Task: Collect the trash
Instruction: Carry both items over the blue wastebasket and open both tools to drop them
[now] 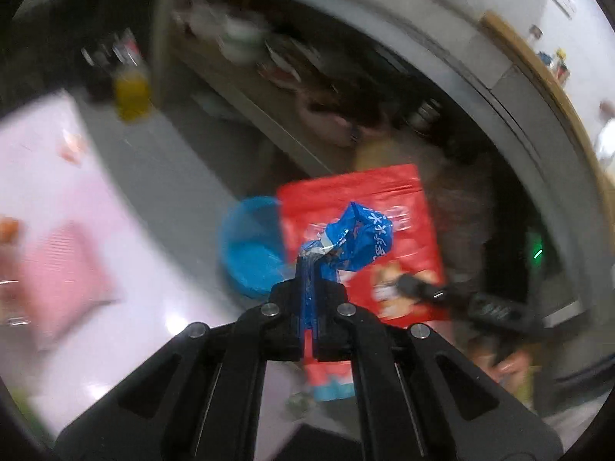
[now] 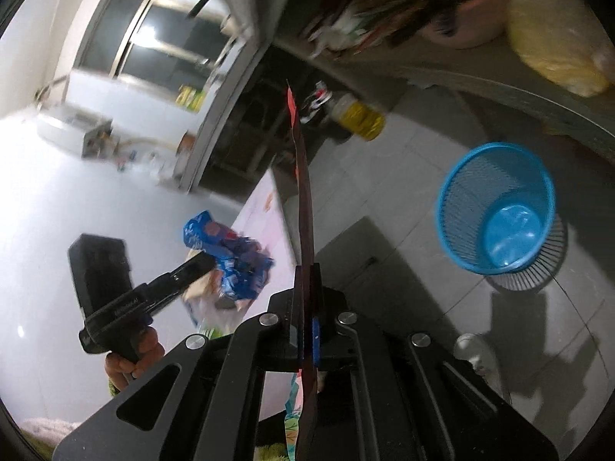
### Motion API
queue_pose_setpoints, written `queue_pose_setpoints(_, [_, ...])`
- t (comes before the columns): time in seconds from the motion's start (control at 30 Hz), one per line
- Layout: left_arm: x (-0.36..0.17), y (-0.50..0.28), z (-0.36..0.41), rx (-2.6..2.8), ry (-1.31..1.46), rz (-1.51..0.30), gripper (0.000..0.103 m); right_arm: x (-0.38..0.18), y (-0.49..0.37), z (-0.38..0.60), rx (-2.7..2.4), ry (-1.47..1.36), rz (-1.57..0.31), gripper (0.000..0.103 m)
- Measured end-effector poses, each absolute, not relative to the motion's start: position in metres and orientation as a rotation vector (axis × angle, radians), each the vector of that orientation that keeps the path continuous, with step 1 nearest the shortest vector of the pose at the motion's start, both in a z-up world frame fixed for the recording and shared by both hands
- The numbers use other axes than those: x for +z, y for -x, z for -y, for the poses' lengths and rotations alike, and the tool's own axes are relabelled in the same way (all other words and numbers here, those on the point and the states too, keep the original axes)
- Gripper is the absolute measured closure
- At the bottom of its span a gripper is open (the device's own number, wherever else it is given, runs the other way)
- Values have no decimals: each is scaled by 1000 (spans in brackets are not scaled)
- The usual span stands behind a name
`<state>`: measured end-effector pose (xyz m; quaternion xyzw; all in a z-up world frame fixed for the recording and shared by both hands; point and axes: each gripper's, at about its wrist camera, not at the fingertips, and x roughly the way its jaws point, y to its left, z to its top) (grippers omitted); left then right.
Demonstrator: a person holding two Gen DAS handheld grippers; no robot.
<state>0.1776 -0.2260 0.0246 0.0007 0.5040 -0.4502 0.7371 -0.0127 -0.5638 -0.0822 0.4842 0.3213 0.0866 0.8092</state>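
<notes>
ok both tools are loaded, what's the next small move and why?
Probably carry the right tool over the blue mesh wastebasket before releasing. It is shut on the red snack pouch, seen edge-on, and the basket stands on the floor off to the right, not beneath the pouch. The left tool is shut on a crumpled blue wrapper.
</notes>
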Motion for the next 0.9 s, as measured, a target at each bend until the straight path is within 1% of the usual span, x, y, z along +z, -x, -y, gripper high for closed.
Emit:
queue_pose_setpoints(0.07, [3,-187,260,-1024,12,-1189,102,-97,11,578,151,-1072,-688,100])
queue_pose_setpoints(0.23, [-54,-209,329,-971,-51,-1331,102,-146,-7,604,70,-1150,-725,100])
queue_pose_setpoints(0.47, [-111,-244,387,-868,-165,-1427,102,-213,-47,635,-17,-1263,-753,100])
queue_pose_setpoints(0.5, [-116,-248,392,-852,-179,-1428,101,-226,-57,639,-45,-1259,-766,99])
queue_pose_setpoints(0.53, [-124,-253,401,-837,-204,-1428,87,-234,-61,643,-76,-1252,-775,98])
queue_pose_setpoints(0.57, [-130,-257,407,-822,-222,-1432,59,-250,-68,649,-110,-1252,-784,97])
queue_pose_setpoints(0.6, [-136,-262,411,-795,-238,-1434,46,-269,-75,655,-130,-1251,-800,92])
queue_pose_setpoints(0.63, [-141,-267,415,-758,-248,-1419,41,-282,-80,659,-172,-1248,-827,74])
queue_pose_setpoints(0.67, [-142,-269,415,-752,-249,-1411,41,-298,-82,663,-242,-1241,-855,61])
queue_pose_setpoints(0.77, [-139,-270,407,-769,-241,-1406,41,-324,-83,665,-329,-1180,-919,61])
queue_pose_setpoints(0.9, [-117,-264,389,-788,-241,-1353,41,-324,-72,658,-391,-1096,-941,61])
